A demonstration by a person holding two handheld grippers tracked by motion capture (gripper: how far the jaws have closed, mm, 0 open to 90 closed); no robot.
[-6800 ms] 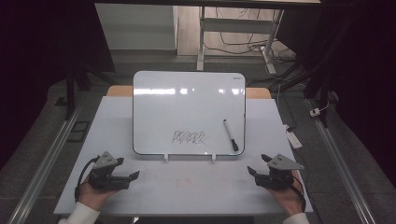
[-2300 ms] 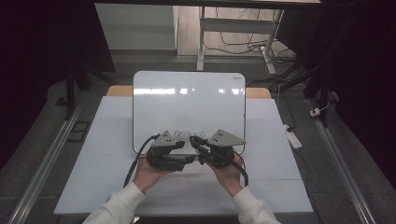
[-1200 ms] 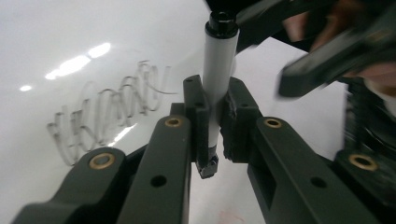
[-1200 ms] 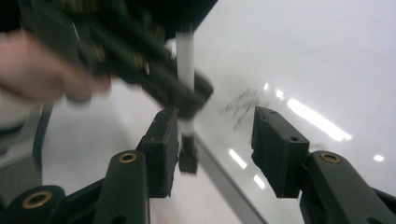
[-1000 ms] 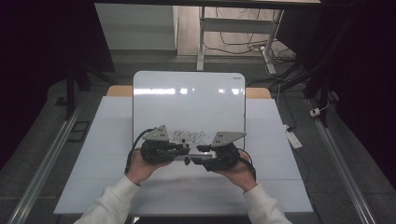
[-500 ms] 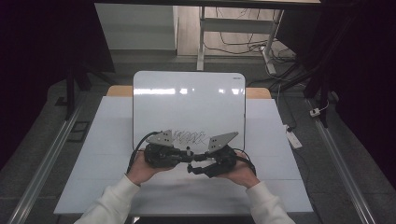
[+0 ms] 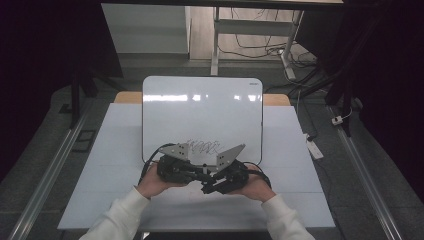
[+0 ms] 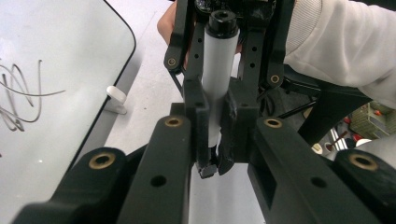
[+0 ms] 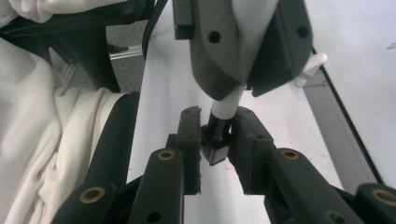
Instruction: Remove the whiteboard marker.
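The whiteboard marker (image 8: pixel 217 70) hangs level above the tabletop (image 7: pixel 300 150), just below the whiteboard (image 7: pixel 200 110), its long axis running 9 to 3 o'clock between the 2 hands. The left hand-held gripper (image 8: pixel 215 140) clamps the white barrel. At 3 o'clock, the right hand-held gripper (image 9: pixel 215 140) has just been closing on the black cap (image 9: pixel 215 140); a straight pull along that axis should uncap it.

Hidden parts of the marker

The marker's (image 8: pixel 218 70) middle sits covered between black jaws (its far end, at 12 o'clock, stays visible).

no legible text, whiteboard (image 7: pixel 202 112) scribble unreadable
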